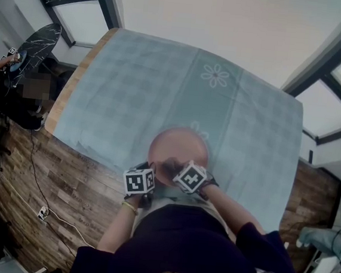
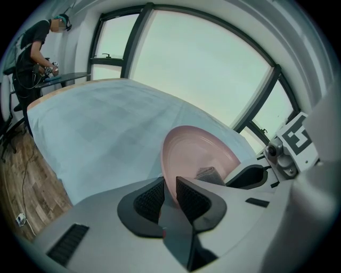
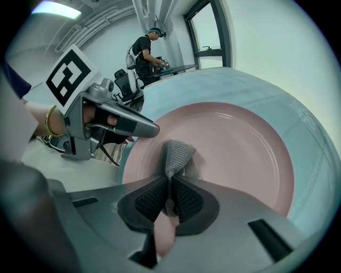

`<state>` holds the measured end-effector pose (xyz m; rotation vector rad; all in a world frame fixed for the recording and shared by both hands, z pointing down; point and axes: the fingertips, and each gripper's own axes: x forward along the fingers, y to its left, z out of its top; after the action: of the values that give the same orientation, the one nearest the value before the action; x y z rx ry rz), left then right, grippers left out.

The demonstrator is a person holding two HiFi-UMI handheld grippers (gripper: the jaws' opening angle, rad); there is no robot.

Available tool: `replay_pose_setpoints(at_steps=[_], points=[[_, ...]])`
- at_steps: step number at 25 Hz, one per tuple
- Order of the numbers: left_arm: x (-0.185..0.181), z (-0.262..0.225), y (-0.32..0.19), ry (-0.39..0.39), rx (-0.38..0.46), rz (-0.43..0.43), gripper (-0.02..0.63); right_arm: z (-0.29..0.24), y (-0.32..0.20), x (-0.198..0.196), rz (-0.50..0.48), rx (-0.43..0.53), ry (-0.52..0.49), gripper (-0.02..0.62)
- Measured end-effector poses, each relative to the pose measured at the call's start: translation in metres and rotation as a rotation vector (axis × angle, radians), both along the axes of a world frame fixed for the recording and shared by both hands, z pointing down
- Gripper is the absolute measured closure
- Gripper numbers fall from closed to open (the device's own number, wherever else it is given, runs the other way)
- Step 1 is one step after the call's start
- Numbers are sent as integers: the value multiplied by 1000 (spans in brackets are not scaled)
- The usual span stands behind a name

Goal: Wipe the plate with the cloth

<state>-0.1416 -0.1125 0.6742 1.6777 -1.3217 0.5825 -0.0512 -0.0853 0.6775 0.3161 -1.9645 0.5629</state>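
Note:
A round pink plate (image 1: 180,144) is held tilted above the near edge of the table. My left gripper (image 2: 169,198) is shut on the plate's rim (image 2: 166,176), which stands on edge between its pads. My right gripper (image 3: 170,200) is shut on a grey knitted cloth (image 3: 176,154), whose bunched end presses on the plate's face (image 3: 240,154). In the head view both grippers sit at the plate's near side, the left gripper (image 1: 140,181) beside the right gripper (image 1: 189,178). From the left gripper view the cloth (image 2: 210,174) shows over the plate's inner face.
A pale blue checked tablecloth (image 1: 132,93) covers the table, with wood plank floor (image 1: 63,188) at the near left. Another person (image 3: 146,50) works at a dark round table (image 1: 39,36) at the far left. Large windows line the room behind the table.

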Motion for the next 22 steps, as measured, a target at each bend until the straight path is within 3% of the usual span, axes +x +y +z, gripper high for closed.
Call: replay_pose_setpoints(at_steps=[9, 16, 22], points=[[0, 0, 1, -1, -2, 3, 528, -6, 5, 0, 12, -22, -25, 563], [1, -1, 0, -2, 4, 0, 528, -32, -21, -1, 61, 61, -88, 563], [1, -2, 0, -2, 7, 1, 528, -41, -53, 18, 127, 109, -72, 563]])
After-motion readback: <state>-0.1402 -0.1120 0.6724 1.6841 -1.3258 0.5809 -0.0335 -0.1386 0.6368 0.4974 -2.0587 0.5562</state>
